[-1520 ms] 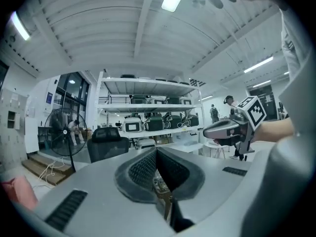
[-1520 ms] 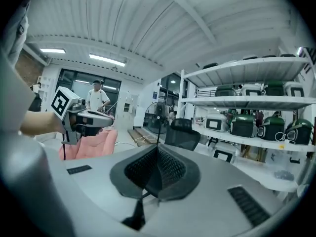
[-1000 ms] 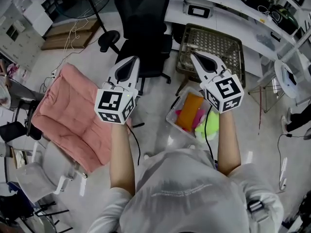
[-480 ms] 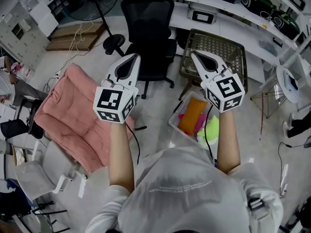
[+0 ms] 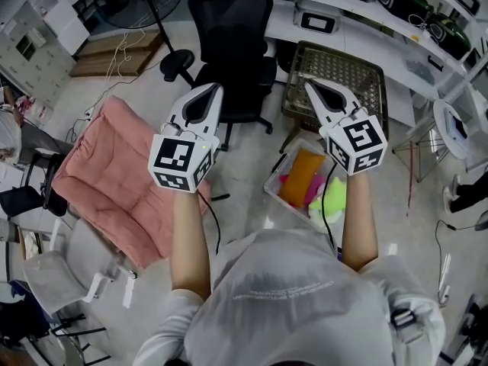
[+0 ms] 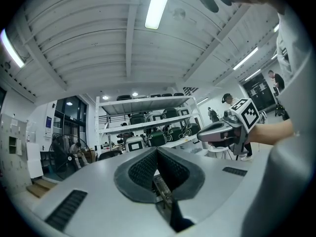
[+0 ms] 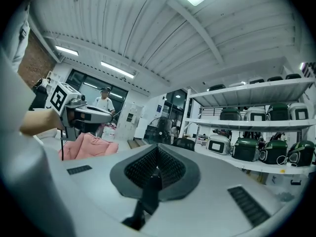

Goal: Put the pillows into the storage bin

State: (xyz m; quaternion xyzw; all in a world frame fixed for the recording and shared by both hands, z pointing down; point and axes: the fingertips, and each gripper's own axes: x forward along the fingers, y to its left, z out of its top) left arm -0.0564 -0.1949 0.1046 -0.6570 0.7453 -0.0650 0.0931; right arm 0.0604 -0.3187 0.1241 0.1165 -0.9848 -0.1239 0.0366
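Observation:
In the head view both grippers are held up in front of the person, level and pointing forward, with nothing in them. My left gripper [image 5: 214, 90] is shut above the floor beside a large pink cushion [image 5: 114, 170] that lies on a chair. My right gripper [image 5: 309, 85] is shut above the clear storage bin [image 5: 276, 175] on the floor. An orange pillow [image 5: 299, 177], a pink one [image 5: 314, 189] and a lime green one [image 5: 329, 201] lie in the bin. In each gripper view the ribbed pads [image 6: 157, 158] [image 7: 157, 157] meet with nothing between them.
A black office chair [image 5: 229, 44] stands ahead, with a wire basket [image 5: 335, 75] to its right under a white bench [image 5: 358, 21]. A fan stand [image 5: 164, 44] and cables lie at the back left. A grey chair frame [image 5: 69, 280] sits at the near left.
The head view has tilted a little, so the room sits slightly lower in frame. Both grippers stay raised, shut and in almost the same place.

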